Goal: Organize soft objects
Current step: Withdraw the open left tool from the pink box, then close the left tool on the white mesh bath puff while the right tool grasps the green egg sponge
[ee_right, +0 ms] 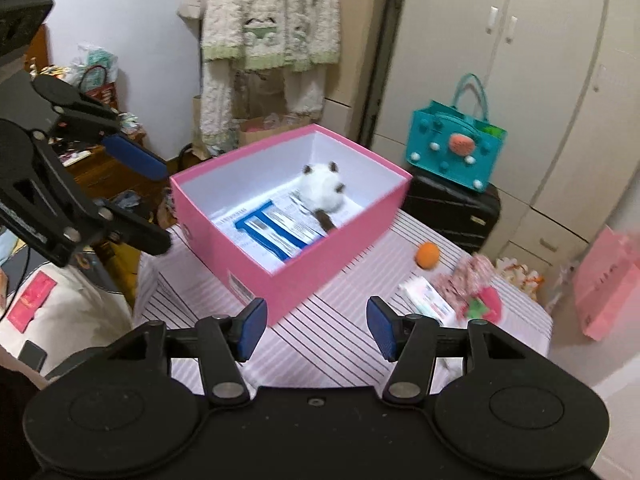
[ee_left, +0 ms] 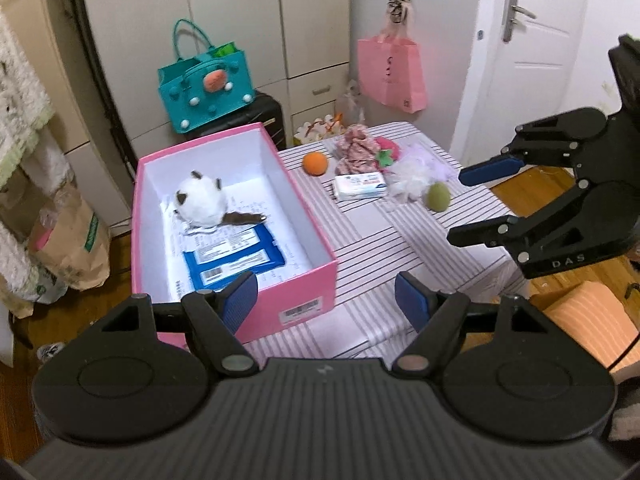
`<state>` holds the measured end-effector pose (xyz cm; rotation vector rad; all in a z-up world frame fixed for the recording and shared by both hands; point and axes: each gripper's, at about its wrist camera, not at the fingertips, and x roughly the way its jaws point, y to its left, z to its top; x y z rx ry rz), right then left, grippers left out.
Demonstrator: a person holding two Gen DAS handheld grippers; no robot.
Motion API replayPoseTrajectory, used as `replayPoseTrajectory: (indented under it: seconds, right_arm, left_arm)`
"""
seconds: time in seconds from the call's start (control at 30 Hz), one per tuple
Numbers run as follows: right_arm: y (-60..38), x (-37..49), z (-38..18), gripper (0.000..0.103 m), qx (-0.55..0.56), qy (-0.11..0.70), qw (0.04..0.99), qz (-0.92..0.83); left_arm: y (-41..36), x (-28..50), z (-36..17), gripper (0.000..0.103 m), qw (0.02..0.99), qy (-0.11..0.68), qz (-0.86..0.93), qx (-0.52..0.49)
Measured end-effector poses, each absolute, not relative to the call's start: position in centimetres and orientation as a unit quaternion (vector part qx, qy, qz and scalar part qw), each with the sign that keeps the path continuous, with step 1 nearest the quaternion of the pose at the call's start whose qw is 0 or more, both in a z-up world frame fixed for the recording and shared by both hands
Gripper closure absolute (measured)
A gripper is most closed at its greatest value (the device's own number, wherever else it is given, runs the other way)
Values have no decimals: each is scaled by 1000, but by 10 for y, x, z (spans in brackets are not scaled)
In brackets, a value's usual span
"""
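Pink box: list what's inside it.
The pink box holds a white plush toy and a blue packet on printed paper. Anything beneath them is hidden.

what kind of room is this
Most likely a bedroom or small living room in a home. Pale wardrobe doors line the wall, fluffy pyjamas hang beside them, and a white room door stands nearby. A small striped table holds a pink box and soft toys.

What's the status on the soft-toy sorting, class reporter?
Left hand-held gripper open, empty; right hand-held gripper open, empty. White plush cat lies in pink cardboard box. Orange ball, green ball on the striped tablecloth. Nothing blocking.
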<state>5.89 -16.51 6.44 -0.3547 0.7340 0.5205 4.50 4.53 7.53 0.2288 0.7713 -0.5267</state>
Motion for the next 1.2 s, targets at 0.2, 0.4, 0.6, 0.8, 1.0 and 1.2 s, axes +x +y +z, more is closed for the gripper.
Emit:
replayPoseTrajectory:
  seconds: [0.2, 0.4, 0.6, 0.8, 1.0, 1.2]
  right_arm:
    - [-203, 51, 46, 42, -143, 363, 893, 226]
    - [-232, 48, 25, 40, -130, 380, 890, 213]
    - [-265, 54, -5, 36, -109, 375, 897, 207]
    - [-288, 74, -35, 32, -97, 354, 910, 194]
    - [-310, 93, -61, 29, -86, 345, 917, 179]
    - [-319, 106, -85, 26, -90, 329, 925, 169]
  left_arm:
    - [24, 46, 63, 27, 881, 369, -280, 97]
    - [4, 53, 49, 27, 879, 360, -301, 88]
    - [-27, 70, 23, 28, 885, 341, -309, 67]
    - [-68, 90, 12, 28, 885, 332, -317, 75]
    - [-98, 109, 5, 28, 881, 337, -322, 76]
    - [-121, 140, -19, 31, 873, 362, -324, 44]
